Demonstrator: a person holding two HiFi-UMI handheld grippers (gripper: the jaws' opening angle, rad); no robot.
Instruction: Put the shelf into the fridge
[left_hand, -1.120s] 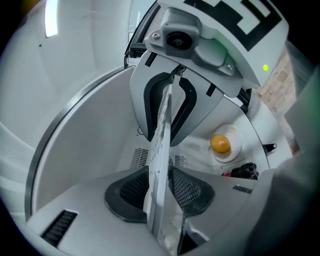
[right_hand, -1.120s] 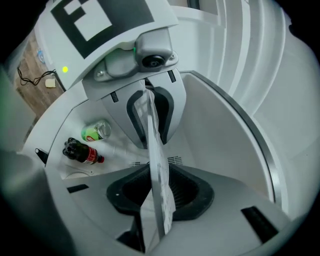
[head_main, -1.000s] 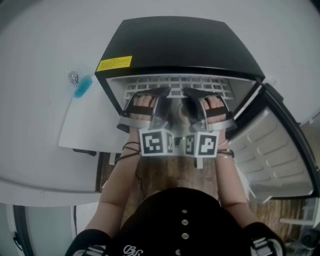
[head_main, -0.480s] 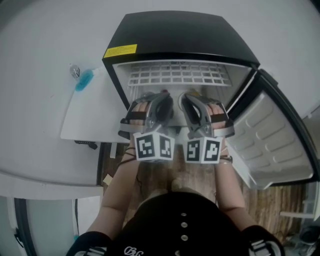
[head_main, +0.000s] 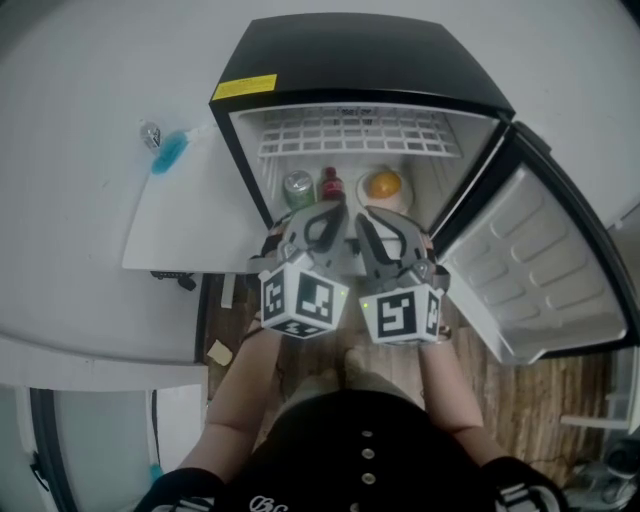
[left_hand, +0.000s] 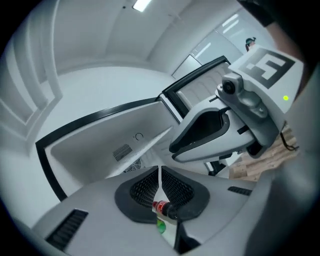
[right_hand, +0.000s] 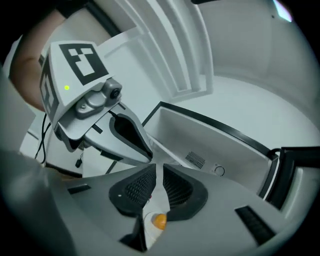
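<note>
Head view: shelf (head_main: 350, 136) now seated high inside fridge (head_main: 350, 60); my left tool (head_main: 320, 222), right tool (head_main: 385, 228) backed out before fridge, jaws just closed, empty; task looks done

The right gripper's (right_hand: 158, 170) fingers (right_hand: 139, 189) stand nearly together, a thin slit between them, holding nothing; below them an orange (right_hand: 159, 220) shows inside the open fridge (right_hand: 215, 140).

- The fridge (head_main: 350, 60) is open at the front. Its door (head_main: 545, 280) is swung wide to the right, clear of the opening.
- A white wire shelf (head_main: 350, 135) spans the upper cavity from wall to wall.
- Below it, a green can (head_main: 297, 185), a red bottle (head_main: 331, 183) and an orange (head_main: 384, 185) stand in a row across the fridge floor, blocking the back.
</note>
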